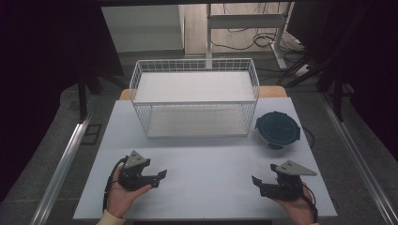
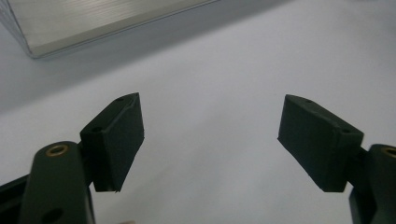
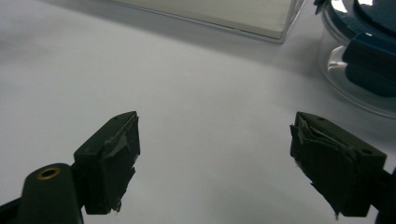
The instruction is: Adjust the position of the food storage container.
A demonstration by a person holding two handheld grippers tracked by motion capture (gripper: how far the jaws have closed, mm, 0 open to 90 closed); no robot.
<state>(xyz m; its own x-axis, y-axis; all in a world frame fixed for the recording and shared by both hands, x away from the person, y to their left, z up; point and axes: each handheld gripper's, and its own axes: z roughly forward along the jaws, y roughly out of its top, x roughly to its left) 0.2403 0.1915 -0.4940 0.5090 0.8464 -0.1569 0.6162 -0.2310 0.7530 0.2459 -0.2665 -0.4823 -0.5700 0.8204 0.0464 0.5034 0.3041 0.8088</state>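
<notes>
Right now you hold both the left gripper (image 1: 162, 176) and right gripper (image 1: 256, 182) low in the frame, jaws apart and empty, leaving the round dark-blue lidded clear container (image 1: 277, 129) untouched at centre right beside the white wire basket (image 1: 194, 99).

- Left hand (image 1: 123, 193), near left of the scene: holds the black two-jaw left gripper (image 1: 161, 177) low, its jaws pointing right and standing apart with nothing between them.
- Right hand (image 1: 296, 206), near right: holds the black two-jaw right gripper (image 1: 256, 183), its jaws pointing left, spread wide, nothing between them.
</notes>
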